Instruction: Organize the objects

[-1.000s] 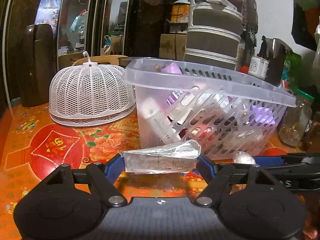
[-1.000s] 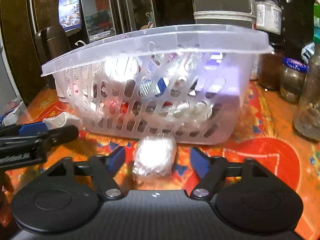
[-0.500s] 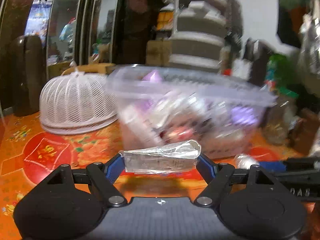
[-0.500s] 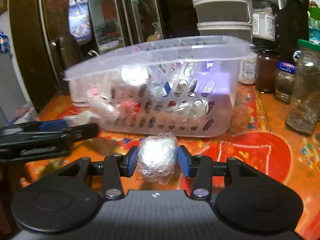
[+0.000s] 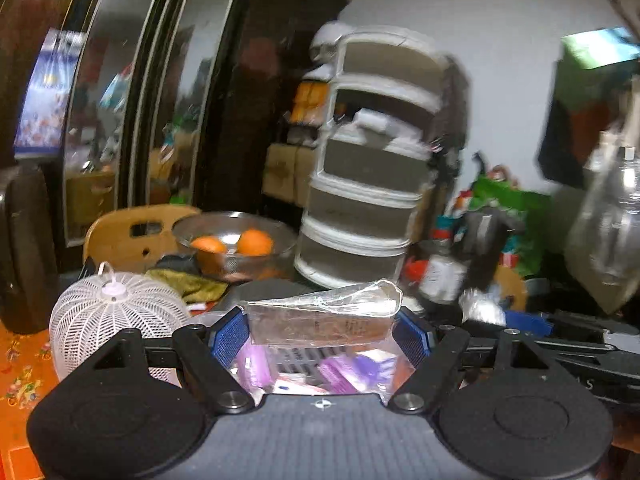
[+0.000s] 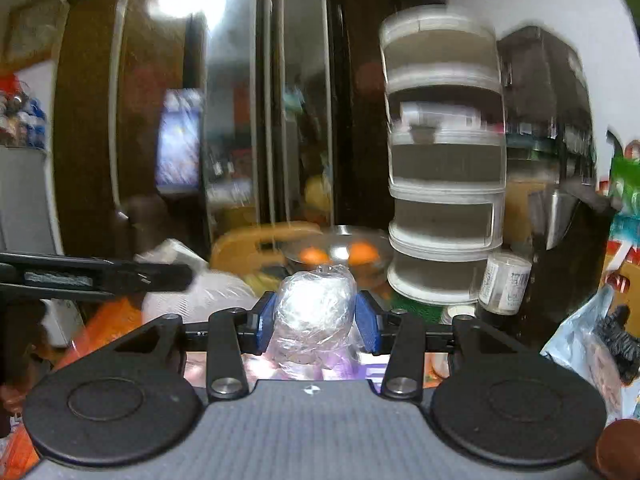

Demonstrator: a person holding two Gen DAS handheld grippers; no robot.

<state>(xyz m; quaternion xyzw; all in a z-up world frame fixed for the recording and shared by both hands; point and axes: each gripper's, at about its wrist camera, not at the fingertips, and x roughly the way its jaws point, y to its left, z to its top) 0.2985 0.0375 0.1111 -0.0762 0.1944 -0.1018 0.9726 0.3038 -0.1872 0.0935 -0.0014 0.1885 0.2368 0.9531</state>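
Holding oranges (image 5: 231, 243): steel bowl (image 5: 276, 236)

Crinkled glossy film wraps the bar (image 5: 320, 322) and ball (image 6: 316, 306) — white plastic lattice dome (image 5: 108, 320), shiny metal bowl (image 5: 236, 246).

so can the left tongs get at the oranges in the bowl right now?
Probably not: the left tongs are shut on a wrapped packet, so nothing's free to grab the oranges.
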